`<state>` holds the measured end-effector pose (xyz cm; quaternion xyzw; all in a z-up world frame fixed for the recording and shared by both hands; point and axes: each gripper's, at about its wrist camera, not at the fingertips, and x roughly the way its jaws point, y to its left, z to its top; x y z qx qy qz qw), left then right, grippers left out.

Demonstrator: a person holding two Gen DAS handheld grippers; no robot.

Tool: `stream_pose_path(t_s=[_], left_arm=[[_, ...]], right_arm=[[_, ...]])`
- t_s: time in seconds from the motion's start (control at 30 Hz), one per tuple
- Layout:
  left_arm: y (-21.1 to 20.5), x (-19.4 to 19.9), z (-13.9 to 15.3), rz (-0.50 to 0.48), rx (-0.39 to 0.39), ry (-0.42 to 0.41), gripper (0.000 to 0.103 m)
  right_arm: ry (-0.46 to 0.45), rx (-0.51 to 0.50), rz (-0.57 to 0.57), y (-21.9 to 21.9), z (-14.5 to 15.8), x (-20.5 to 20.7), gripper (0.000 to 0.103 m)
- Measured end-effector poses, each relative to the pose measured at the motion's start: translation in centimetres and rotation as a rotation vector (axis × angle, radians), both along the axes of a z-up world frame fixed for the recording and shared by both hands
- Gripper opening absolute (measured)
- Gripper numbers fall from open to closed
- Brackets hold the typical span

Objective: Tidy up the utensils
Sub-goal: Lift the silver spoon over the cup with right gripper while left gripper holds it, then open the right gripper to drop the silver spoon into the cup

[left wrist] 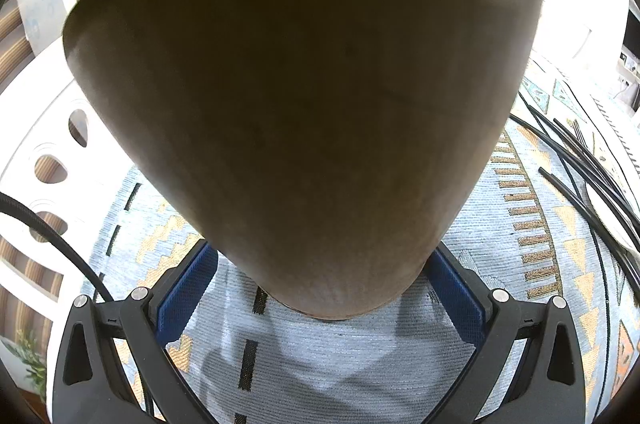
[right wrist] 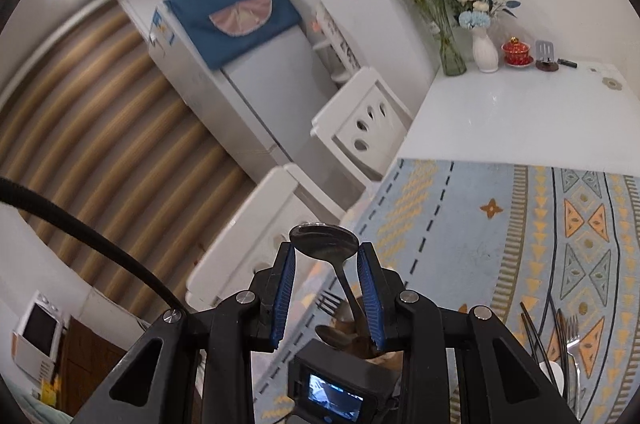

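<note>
Nearest to us, our left gripper (left wrist: 322, 288) clasps a brown cup (left wrist: 304, 95) at its narrow base, both blue pads (left wrist: 188, 288) pressed against its sides; the cup fills most of the left wrist view and stands on the patterned tablecloth (left wrist: 320, 364), so we cannot see inside it from there. Black cables (left wrist: 580, 175) cross the cloth to the right of the cup. Our right gripper (right wrist: 325, 252) holds 1 spoon (right wrist: 324, 240) by its bowl, pinched across the fingertips with the handle hanging down and back toward the camera. Under that gripper the right wrist view looks down on the top of the brown cup (right wrist: 362, 342), which holds at least 1 fork (right wrist: 331, 303) and 1 more spoon (right wrist: 332, 335); the left gripper's camera body partly hides it. To the right, at the frame's lower edge, more forks (right wrist: 570, 336) and dark chopsticks (right wrist: 534, 328) lie on the cloth (right wrist: 460, 224), well apart from the cup. The cloth's far edge gives way to bare white table (right wrist: 500, 111), open and flat. At the table's left edge, 2 white chairs (right wrist: 360, 127) stand just beside it. At the back against the wall stand 2 vases of flowers (right wrist: 485, 51) and a red lidded cup (right wrist: 516, 51).
</note>
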<state>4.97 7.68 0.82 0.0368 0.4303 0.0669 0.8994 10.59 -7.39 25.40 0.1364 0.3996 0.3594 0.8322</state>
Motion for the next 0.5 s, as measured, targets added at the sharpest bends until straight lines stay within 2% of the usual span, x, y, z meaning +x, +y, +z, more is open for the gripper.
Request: stream_pose_path(t_s=[0.47, 0.5], left_arm=[[0.1, 0.0, -0.1, 0.0, -0.001, -0.001, 0.103], [0.0, 0.0, -0.1, 0.0, -0.001, 0.0, 0.103]], right_arm=[[0.034, -0.12, 0.042, 1.9, -1.6, -0.3, 0.031], [0.046, -0.131, 0.045, 2.0, -1.9, -0.1, 0.037]])
